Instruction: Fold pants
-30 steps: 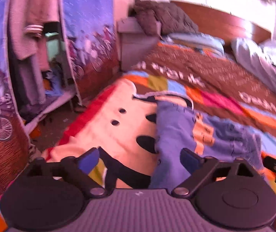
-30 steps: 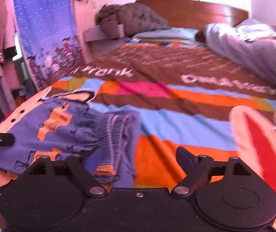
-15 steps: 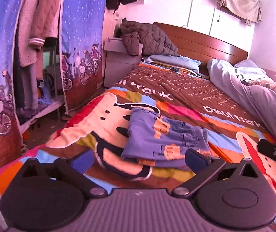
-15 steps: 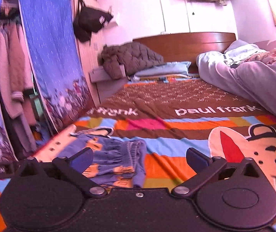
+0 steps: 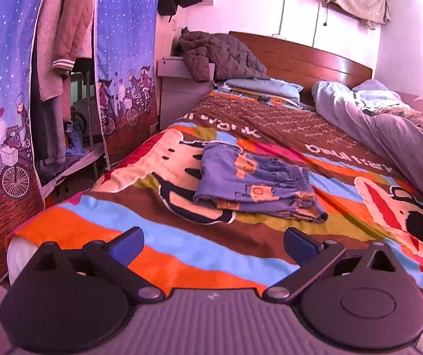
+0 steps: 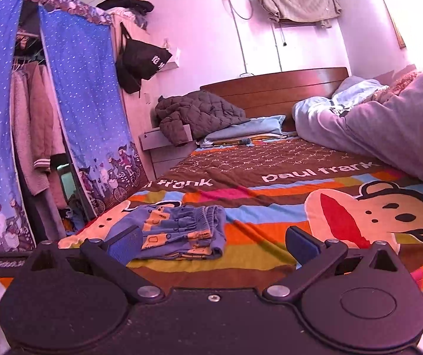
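Both grippers spread wide, empty: left gripper, right gripper; folded pants lie apart on bedspread.

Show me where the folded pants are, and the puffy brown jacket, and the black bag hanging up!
folded pants point(image 5: 253, 183): left wrist view, middle of the top layer.
puffy brown jacket point(image 6: 199, 115): right wrist view, its quilted middle.
black bag point(image 6: 143, 59): right wrist view, the bag's front.

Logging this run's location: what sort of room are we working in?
A home bedroom, most likely. The folded pants lie on a bed with a cartoon-print bedspread and a wooden headboard, and coats hang in a curtained wardrobe beside it.
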The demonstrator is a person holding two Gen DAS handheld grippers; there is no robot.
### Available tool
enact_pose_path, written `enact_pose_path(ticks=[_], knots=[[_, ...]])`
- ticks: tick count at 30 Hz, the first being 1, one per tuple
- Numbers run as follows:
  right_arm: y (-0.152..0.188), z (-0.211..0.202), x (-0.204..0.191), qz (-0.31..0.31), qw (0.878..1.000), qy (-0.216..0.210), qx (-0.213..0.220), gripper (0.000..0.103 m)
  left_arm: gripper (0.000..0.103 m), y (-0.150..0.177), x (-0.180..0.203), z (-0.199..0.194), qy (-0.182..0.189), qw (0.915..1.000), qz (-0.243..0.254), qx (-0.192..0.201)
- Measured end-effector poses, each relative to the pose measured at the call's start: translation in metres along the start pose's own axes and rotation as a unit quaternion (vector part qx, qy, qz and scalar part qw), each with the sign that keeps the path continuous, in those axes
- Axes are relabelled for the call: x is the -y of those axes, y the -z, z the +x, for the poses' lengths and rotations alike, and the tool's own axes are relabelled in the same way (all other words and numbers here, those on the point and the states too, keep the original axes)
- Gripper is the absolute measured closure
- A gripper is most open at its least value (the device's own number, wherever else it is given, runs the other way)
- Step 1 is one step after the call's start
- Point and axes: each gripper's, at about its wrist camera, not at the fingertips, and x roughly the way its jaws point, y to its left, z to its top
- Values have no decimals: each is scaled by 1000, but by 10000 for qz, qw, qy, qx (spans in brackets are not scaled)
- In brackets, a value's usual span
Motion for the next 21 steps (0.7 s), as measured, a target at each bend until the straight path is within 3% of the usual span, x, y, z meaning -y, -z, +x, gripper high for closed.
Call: enact_pose_path(ticks=[21], knots=[[10, 4, -7, -264, 9994, 108, -173, 1, 0, 5, -9, 3, 0, 10000, -82, 3]])
